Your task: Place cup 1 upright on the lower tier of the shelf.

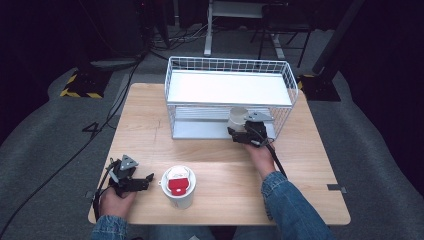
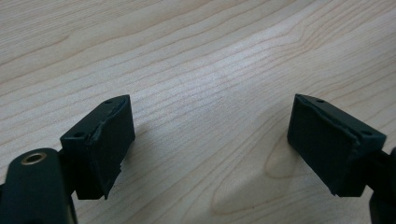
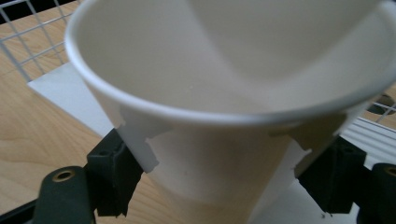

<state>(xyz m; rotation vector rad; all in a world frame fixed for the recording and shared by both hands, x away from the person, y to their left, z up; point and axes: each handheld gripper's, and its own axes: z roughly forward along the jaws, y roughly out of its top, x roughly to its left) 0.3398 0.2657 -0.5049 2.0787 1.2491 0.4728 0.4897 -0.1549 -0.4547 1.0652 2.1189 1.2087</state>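
Observation:
A white paper cup is upright and empty, with my right gripper shut on its sides. Both pads press the cup wall just below the rim. The cup hangs at the front opening of the lower shelf of a white wire rack, just above the shelf's front edge. My left gripper rests low over the wooden table at the front left. Its jaws stand apart with only bare wood between them. A second white cup with a red lid stands just to the right of the left gripper.
The wire rack has a white top shelf and a lower shelf, with mesh walls at the sides and back. Cables run over the grey floor to the left of the table. The person's sleeve crosses the table's front right part.

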